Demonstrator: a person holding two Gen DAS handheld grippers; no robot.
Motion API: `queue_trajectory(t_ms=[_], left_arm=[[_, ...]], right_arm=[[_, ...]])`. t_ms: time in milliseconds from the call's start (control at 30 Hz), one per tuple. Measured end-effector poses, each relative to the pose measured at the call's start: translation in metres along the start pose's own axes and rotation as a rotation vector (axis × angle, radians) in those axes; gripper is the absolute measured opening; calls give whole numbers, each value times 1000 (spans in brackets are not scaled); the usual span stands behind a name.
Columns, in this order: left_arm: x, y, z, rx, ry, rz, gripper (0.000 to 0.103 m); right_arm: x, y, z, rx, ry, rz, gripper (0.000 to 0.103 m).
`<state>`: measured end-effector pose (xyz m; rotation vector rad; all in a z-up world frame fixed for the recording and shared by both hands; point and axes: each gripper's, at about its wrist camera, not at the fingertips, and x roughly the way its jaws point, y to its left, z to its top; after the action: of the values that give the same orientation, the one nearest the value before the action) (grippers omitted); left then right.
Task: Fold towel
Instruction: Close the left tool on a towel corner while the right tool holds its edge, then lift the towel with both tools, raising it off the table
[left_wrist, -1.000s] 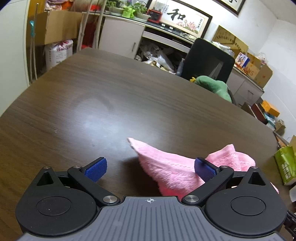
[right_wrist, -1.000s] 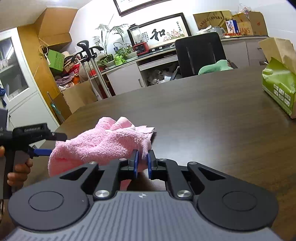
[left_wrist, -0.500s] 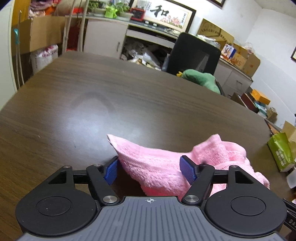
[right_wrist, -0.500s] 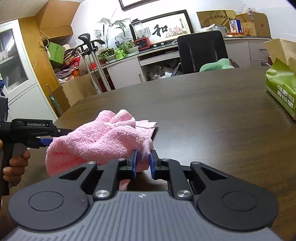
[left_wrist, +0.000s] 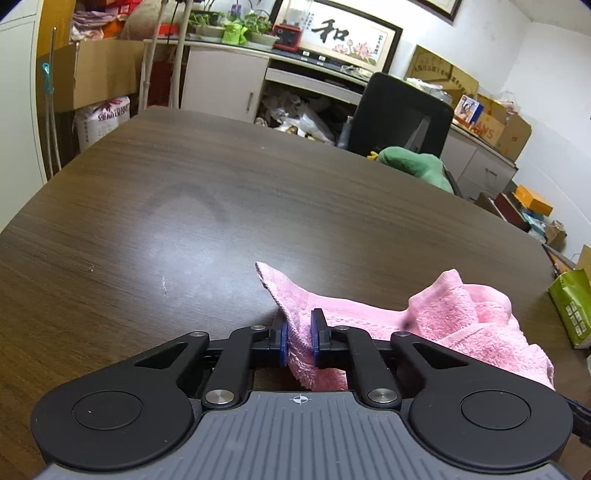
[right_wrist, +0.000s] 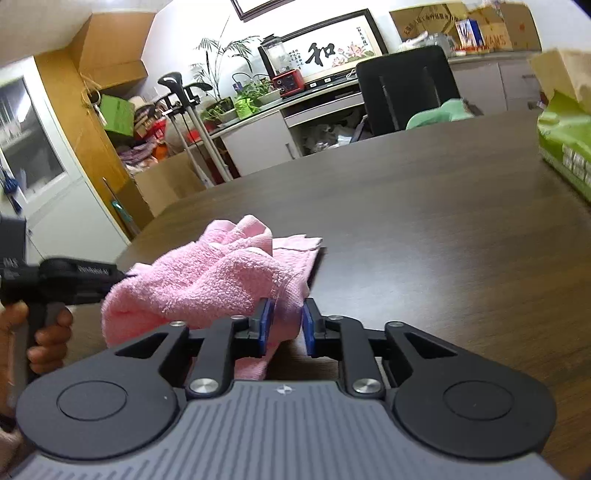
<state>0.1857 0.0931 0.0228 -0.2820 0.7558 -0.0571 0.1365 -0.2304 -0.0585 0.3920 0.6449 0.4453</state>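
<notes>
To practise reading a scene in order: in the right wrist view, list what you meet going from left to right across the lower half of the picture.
Person's hand on the left gripper → pink towel → right gripper, its jaws opening around a towel edge → green package at the table's right side.

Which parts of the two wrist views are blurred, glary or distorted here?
Left wrist: sharp throughout, a pale sheen on the table, fisheye bending of its edges. Right wrist: motion blur on the green pack and the left gripper; the towel stays sharp.
</notes>
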Motion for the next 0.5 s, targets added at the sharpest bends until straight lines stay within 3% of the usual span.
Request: queue_trajectory(t_ms=[100,233,333,400,500], left_arm=[[-8,-5,-3,29,-35,-2,7],[-19,-13,-5,52,-74,-12,7],[-27,-12,-7,34,-89,-24,6],[-30,-10,-7,22,-93,-27,6],[-35,-9,-7,3,-99,-38,6]], right_arm=[[2,-9,1,58,7,70,50],[5,-22,2,132,-4,105,51],[3,-29,3,173,-30,132,35],[-2,-27,4,148,-51,116,13],[-9,-21,5,102,-90,83,6]])
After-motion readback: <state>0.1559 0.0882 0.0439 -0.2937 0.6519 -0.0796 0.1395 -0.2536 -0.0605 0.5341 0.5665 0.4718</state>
